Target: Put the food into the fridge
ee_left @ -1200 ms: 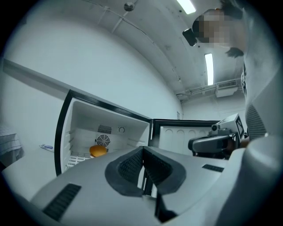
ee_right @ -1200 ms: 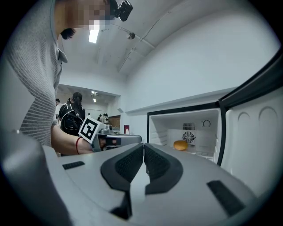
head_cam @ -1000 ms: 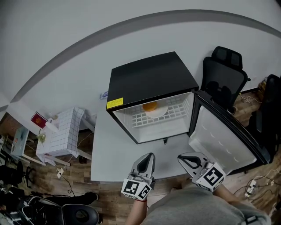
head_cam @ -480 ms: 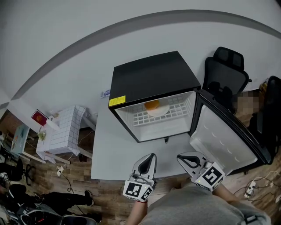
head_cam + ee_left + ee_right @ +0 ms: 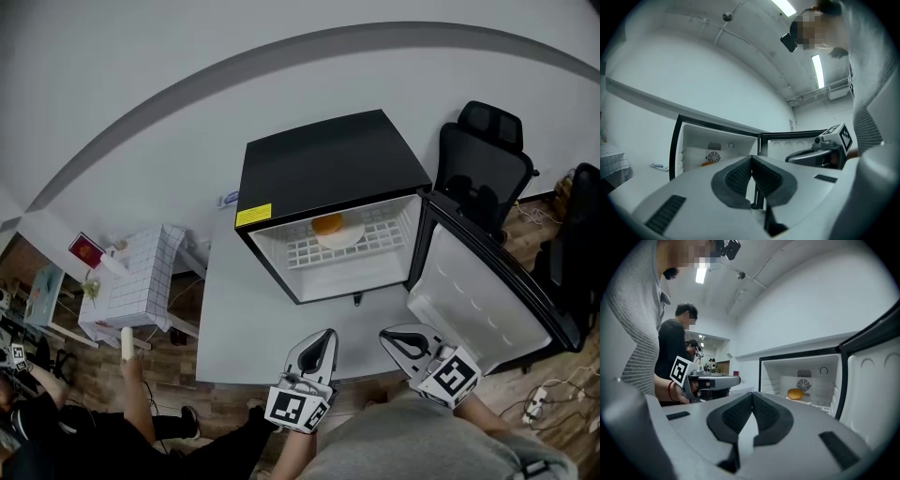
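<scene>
Facing the fridge (image 5: 328,159) (food (image 5: 326,224) inside), left gripper (image 5: 323,337) and right gripper (image 5: 390,337) sit pressed together, empty.

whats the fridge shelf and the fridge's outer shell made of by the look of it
Fridge shelf: likely white coated wire, going by its open grid of thin bars.
Fridge shell: probably painted metal, smooth black with a dull sheen, though plastic can't be ruled out.
</scene>
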Motion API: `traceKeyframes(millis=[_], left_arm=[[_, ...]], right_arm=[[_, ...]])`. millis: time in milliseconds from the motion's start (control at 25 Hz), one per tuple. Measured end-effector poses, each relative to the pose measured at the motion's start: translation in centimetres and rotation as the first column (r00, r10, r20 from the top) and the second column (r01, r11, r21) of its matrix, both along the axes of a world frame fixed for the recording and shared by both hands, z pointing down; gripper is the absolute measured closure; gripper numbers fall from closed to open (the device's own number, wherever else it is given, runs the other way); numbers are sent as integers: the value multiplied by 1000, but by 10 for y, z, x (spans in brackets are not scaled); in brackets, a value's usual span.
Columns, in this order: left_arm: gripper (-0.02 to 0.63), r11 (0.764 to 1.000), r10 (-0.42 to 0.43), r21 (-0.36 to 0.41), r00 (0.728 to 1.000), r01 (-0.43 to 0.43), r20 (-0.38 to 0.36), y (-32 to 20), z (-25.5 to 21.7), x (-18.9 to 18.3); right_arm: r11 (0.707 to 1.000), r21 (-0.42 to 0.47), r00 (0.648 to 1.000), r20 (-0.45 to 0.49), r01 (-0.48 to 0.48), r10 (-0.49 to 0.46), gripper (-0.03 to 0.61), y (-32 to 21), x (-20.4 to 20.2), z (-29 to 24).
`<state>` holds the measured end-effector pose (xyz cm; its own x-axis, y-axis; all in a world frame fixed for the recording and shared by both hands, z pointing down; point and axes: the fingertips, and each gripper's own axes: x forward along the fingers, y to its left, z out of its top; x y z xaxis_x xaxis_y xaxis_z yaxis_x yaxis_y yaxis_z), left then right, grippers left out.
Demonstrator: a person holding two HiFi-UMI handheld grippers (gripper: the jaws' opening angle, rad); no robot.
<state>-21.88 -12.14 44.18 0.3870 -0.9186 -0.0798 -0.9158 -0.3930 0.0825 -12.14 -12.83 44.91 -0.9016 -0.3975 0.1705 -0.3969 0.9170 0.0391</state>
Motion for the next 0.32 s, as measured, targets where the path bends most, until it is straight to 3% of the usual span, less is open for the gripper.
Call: traceKeyframes(millis=[320], left_arm=[[603, 1000, 11, 7, 1000, -11, -2, 1, -2, 4]], right_arm=[[997, 49, 996, 52, 65, -67, 568, 8, -5, -1]])
